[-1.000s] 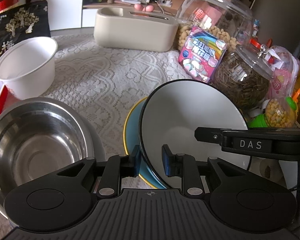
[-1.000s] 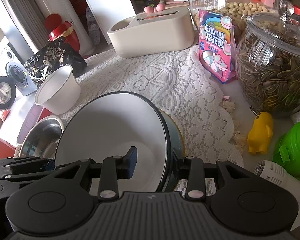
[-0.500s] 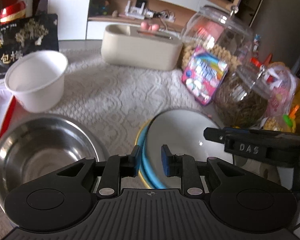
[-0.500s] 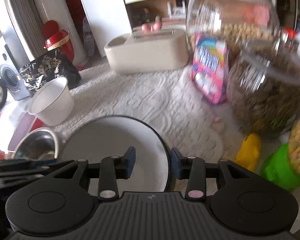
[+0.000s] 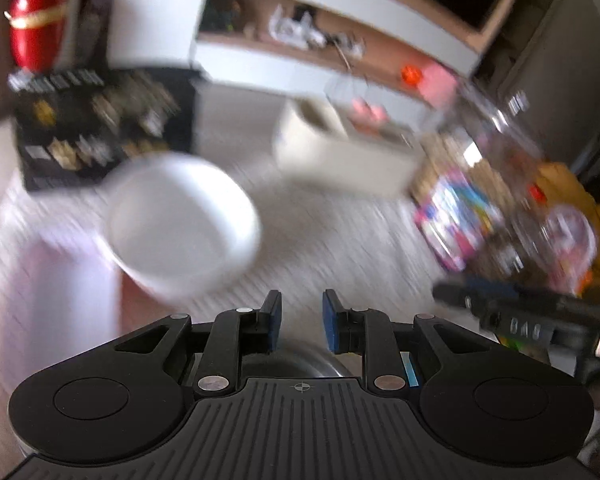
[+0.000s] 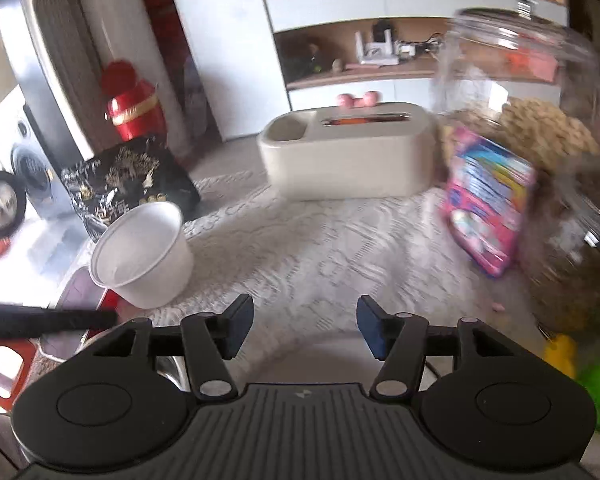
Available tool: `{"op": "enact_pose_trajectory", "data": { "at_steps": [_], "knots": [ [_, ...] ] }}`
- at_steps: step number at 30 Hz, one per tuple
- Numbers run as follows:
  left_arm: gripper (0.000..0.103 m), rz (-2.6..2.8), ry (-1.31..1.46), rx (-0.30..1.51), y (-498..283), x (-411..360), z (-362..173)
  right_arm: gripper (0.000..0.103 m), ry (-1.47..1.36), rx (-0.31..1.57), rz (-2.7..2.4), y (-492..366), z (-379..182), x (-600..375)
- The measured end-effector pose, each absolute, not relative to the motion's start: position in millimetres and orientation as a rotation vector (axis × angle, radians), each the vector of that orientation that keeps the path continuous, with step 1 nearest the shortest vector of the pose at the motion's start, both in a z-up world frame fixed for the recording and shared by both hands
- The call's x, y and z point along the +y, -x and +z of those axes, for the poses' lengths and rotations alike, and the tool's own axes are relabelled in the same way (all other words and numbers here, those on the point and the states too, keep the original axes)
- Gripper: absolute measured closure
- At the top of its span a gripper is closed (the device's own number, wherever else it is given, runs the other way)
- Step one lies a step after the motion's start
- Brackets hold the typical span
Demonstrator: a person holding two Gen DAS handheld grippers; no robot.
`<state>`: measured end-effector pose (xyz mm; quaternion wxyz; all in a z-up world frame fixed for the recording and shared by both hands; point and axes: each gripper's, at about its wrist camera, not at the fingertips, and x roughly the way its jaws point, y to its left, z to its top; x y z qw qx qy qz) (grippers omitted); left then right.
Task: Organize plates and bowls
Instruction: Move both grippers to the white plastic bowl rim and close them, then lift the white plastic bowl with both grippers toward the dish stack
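Right wrist view: lace-covered table point(image 6: 320, 248) fills the middle; both views are blurred by motion.
Table cloth: white lace, bare in the centre.
Glass jars point(image 6: 540, 132): at the right edge of the table, with a pink snack bag point(image 6: 488, 204) leaning in front.
Beige box point(image 6: 348, 152): at the far edge of the table.
White plastic bowl point(image 6: 144, 252): upright and alone near the left edge, not yet stacked.
Metal bowl point(image 5: 300, 354): only a part of the rim shows, low, behind the left gripper.
White plate point(image 6: 320, 356): a pale rim shows just under the right gripper; I cannot tell what is under it.
Progress: I judge that the plate is put down; the white plastic bowl and the metal bowl are left.
Right gripper point(image 6: 305, 326): jaws wide apart, holding nothing.
Left gripper point(image 5: 301, 320): jaws a little apart, nothing between them.
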<state>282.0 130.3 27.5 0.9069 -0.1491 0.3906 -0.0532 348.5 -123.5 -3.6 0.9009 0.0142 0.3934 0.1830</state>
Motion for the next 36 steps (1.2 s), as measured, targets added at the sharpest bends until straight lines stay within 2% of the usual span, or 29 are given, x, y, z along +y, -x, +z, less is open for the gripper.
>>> {"op": "enact_pose_trajectory", "data": {
  "at_steps": [4,8,13,18,19,22,23,29,36],
  "knots": [
    [0.079,0.039,0.334,0.724,-310.8,197.1,24.3,0.045,-0.060,0.908,0.398,-382.3,-0.6,-69.3],
    [0.078,0.144,0.387,0.769,-337.1,244.5,-0.7,0.045,-0.071,0.986,0.393,-418.6,-9.6,-12.5],
    [0.078,0.114,0.444,0.849,-349.6,262.4,-27.5,0.045,0.007,1.038,0.356,-453.6,-39.4,51.8],
    [0.078,0.094,0.432,0.892,-355.9,255.3,-45.2,0.046,-0.034,1.141,0.351,-464.3,-75.6,71.5],
    [0.078,0.084,0.432,0.899,-357.6,253.0,-47.9,0.048,-0.042,1.148,0.346,-464.1,-80.2,73.3],
    [0.076,0.053,0.416,0.914,-361.1,245.2,-51.9,0.075,-0.045,1.170,0.373,-460.5,-85.6,74.9],
    [0.074,0.050,0.399,0.917,-360.2,241.5,-51.0,0.078,-0.057,1.176,0.383,-458.2,-84.9,74.2],
    [0.074,-0.028,0.409,0.815,-330.9,217.2,-4.3,0.079,-0.056,1.075,0.407,-427.4,-43.4,42.9],
    [0.073,-0.145,0.302,0.684,-275.6,119.0,63.4,0.079,-0.047,0.913,0.399,-365.8,31.4,-48.4]
  ]
}}
